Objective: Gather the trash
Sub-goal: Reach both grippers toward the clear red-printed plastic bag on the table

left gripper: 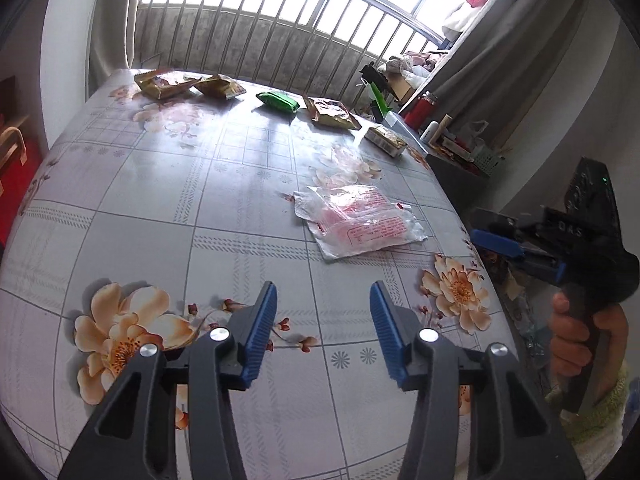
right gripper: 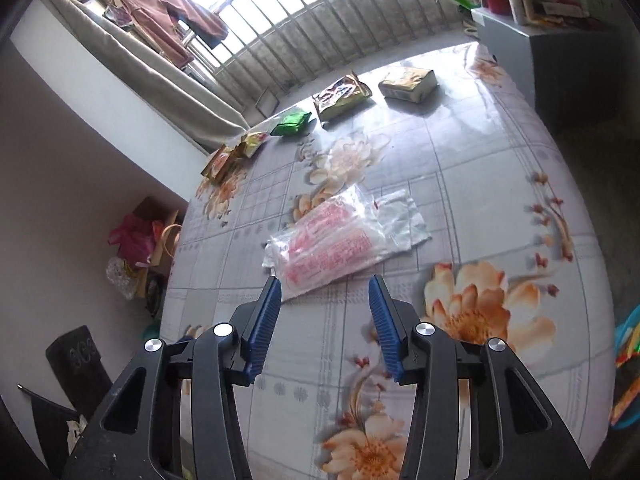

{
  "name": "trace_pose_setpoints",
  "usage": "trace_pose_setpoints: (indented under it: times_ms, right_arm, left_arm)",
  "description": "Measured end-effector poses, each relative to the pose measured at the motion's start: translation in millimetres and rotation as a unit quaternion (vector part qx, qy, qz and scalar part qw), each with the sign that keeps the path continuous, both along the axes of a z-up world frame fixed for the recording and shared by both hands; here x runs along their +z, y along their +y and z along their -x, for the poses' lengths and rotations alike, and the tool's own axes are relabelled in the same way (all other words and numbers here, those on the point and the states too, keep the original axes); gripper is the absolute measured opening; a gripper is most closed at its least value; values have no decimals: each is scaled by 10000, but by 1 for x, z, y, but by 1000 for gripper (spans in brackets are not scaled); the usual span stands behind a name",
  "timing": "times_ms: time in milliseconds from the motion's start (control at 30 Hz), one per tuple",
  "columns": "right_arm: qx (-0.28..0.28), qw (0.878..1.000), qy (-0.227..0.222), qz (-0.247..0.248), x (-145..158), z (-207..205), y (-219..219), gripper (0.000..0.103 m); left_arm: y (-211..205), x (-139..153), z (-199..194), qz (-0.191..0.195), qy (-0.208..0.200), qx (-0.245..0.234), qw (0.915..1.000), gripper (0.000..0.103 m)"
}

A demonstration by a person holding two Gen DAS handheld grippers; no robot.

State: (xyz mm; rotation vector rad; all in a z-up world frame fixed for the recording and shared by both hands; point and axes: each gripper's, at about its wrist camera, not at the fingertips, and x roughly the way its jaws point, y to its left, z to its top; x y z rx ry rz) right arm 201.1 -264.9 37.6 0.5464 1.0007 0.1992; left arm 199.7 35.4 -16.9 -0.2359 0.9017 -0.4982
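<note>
Over on the left, the left gripper (left gripper: 323,300) hangs above the flowered surface (left gripper: 160,200) with its blue pads apart and nothing between them, just bare tablecloth below. Ahead of it and to the right lies the clear plastic bag with pink print (left gripper: 358,220), flat on the surface and well clear of that gripper.

Along the far edge sits a row of trash: two crumpled gold snack wrappers (left gripper: 164,84) at the left, a green packet (left gripper: 278,101) in the middle, another gold wrapper (left gripper: 330,112), then a boxy yellowish pack (left gripper: 386,142) at the right end. All of it looks light and thin. The wrappers should crush easily, and a raised crinkled edge looks like the best place to pinch. The boxy pack seems stiffer, so taking it across its narrow sides looks sensible.

Now the right side: the right gripper (right gripper: 325,292) points down at the near end of the plastic bag, its pads parted and empty, tips just short of the bag's edge. In the left wrist view, a hand (left gripper: 580,336) holds that tool off the surface's right edge.

That bag is the tricky one, I'd say: limp, slippery film lying flat, with little to bite. The near corner, or the puffed wrinkle through its middle, looks like the best hold, and a grip too shallow could let it slide out.
</note>
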Motion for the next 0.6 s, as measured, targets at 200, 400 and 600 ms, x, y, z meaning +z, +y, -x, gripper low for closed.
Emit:
trace_pose_setpoints:
  times_ms: [200,400,600]
  right_arm:
    - [-34,9927,416,1133,-33,-73,21,51]
    - [540,9814,308,1819,-54,-73,44,58]
    - [1120,9650,136,2366,-53,-39,64,57]
  left_arm:
    - [8,-5,-3,222,128,29,9997,31]
    - [17,-11,-3,192,245,61,9995,31]
    - [22,-11,6,181,255,34,9995,30]
